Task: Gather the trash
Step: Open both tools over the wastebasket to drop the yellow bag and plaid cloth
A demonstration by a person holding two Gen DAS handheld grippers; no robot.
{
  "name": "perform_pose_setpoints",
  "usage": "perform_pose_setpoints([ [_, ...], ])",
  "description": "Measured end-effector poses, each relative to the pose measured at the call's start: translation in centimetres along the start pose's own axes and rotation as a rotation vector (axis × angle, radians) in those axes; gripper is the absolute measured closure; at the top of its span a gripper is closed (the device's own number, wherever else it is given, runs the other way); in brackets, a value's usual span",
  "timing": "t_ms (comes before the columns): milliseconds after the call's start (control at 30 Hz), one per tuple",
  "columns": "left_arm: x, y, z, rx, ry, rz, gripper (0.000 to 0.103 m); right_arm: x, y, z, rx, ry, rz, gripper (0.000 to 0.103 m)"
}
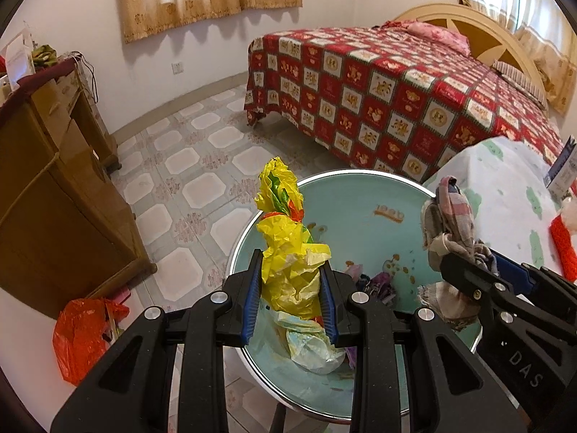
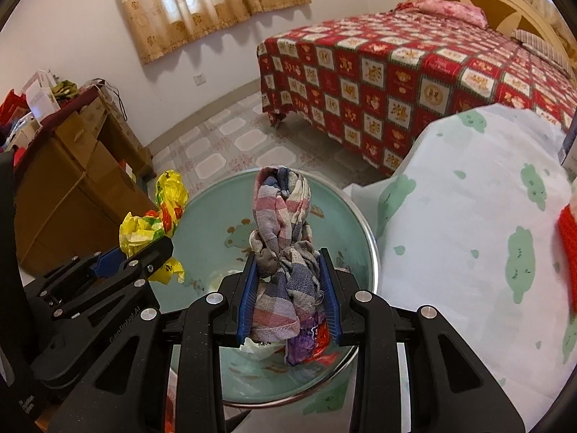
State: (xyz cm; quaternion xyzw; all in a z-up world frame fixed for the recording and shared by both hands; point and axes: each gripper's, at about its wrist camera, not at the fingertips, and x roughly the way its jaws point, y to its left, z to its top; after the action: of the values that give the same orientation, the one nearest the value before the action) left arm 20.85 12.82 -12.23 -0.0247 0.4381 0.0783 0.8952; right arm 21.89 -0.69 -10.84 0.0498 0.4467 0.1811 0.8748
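1. My left gripper (image 1: 292, 296) was pinching a crumpled yellow plastic wrapper with green and orange print (image 1: 288, 252); the wrapper stood up between the blue pads and rose past the fingertips toward 12 o'clock.
2. My right gripper (image 2: 288, 288) was clamped on a bunched checked cloth rag in red, blue and grey (image 2: 285, 252), which stuck up out of the jaws the same way.
3. Both loads hung over a round pale-green basin with a shiny metal rim (image 1: 360, 209); from the left wrist camera the basin filled the centre and the right gripper with its rag sat at 3 o'clock.
4. From the right wrist camera the left gripper with the yellow wrapper sat at 9 o'clock, near the basin's rim.
5. Inside the basin lay more trash: a pale crumpled plastic bag (image 1: 313, 346) under the left gripper and a purple printed wrapper (image 2: 306, 342) under the right one.
6. A white sheet with green blotches (image 2: 468, 216) covered a bulky shape at 3 o'clock, touching the basin's edge.
7. A bed with a red patterned cover (image 1: 396, 90) stood at 1 o'clock, a brown wooden cabinet (image 1: 47, 198) at 9 o'clock, and an orange plastic bag (image 1: 83, 335) lay on the tiled floor (image 1: 191, 166) at 8 o'clock.
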Motion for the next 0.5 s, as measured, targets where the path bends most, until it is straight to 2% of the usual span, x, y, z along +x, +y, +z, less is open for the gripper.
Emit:
perform_pose_setpoints([
  [200,0.9,0.1,-0.3,0.001,0.022,-0.001,0.074,1.8,-0.5,-0.1,0.028,0.044,0.024,0.068],
  [300,1.4,0.0,-0.4,0.006,0.03,-0.001,0.074,2.5,-0.4,0.0,0.03,0.067,0.052,0.063],
  [333,1.6,0.0,-0.4,0.005,0.036,-0.001,0.074,2.5,-0.4,0.0,0.031,0.065,0.051,0.06],
  [500,1.8,0.1,-0.5,0.003,0.038,-0.004,0.074,2.2,-0.6,0.0,0.043,0.046,0.055,0.059],
])
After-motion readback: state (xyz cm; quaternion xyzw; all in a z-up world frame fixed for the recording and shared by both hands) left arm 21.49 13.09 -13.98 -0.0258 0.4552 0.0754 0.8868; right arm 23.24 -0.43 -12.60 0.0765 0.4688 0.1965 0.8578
